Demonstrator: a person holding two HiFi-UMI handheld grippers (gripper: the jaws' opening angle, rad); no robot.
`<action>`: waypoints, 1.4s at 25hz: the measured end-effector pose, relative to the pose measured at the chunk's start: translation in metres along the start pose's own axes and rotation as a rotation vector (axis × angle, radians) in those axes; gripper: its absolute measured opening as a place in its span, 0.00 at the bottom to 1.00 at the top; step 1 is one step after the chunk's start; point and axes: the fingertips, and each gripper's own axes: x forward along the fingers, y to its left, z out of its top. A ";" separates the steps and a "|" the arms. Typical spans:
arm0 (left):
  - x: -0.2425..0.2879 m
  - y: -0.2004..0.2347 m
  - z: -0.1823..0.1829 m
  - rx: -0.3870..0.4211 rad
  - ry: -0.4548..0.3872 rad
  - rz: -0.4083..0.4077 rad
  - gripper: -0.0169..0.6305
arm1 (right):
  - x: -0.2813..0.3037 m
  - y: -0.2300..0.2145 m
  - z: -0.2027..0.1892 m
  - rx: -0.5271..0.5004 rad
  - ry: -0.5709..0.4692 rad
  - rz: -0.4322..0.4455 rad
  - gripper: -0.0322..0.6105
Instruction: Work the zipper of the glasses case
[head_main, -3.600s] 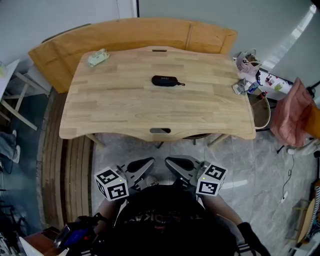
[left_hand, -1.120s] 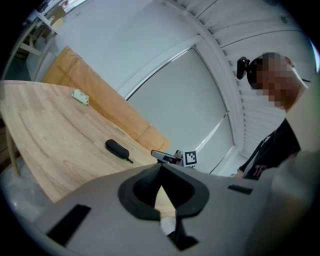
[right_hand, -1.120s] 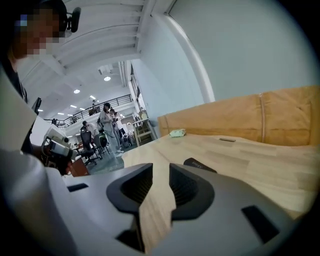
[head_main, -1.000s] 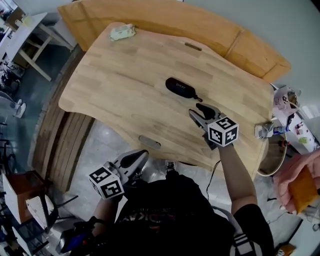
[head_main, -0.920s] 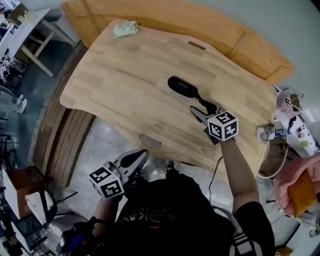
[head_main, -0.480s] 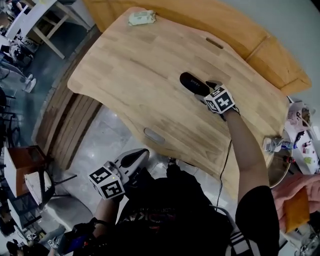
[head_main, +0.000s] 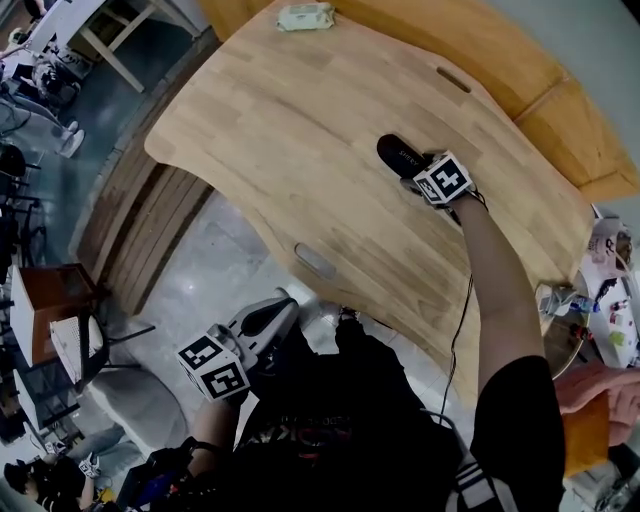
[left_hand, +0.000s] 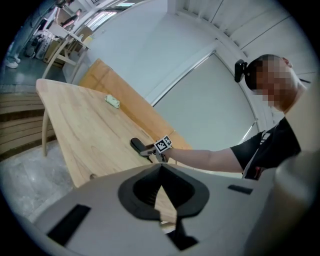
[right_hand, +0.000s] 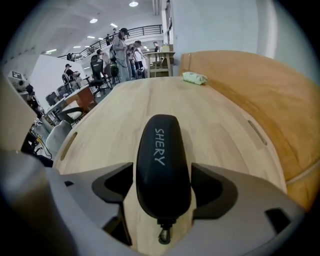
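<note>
The right tool (right_hand: 162, 169) is reaching down onto the counter (head_main: 300, 150), and its jaws have just been spreading. They are standing wide apart with the glasses case (right_hand: 162, 160) lying between them. The case, black and bearing pale lettering on its top, is resting flat on the wood and running lengthwise along the line the tool is pointing. Its rounded far end is stretching out ahead of the jaw tips. Its near end, where the zipper pull (right_hand: 164, 235) is dangling, is sitting deep in the tool's throat. Each jaw is flanking one long side of the case, just beside it and apparently not pressing on it.

Far ahead of this tool, near the counter's opposite end, a small pale green packet (right_hand: 195, 78) is lying on the wood.

The left tool (left_hand: 160, 172) is hanging low beside the person's body, off the counter's near edge. Its jaws are pressing together with nothing between them. From this tool, the case and the right tool are showing well ahead and slightly to the left, out on the counter at the end of the person's outstretched arm (head_main: 490, 290).
</note>
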 end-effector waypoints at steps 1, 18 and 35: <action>0.000 0.000 -0.001 -0.004 0.000 0.006 0.04 | 0.003 -0.001 -0.001 -0.001 0.009 -0.005 0.61; -0.001 0.003 0.007 0.012 -0.024 -0.028 0.04 | -0.064 0.038 0.059 0.383 -0.425 0.251 0.57; 0.005 -0.023 0.083 0.058 -0.143 -0.312 0.50 | -0.232 0.280 0.122 0.391 -0.823 0.950 0.57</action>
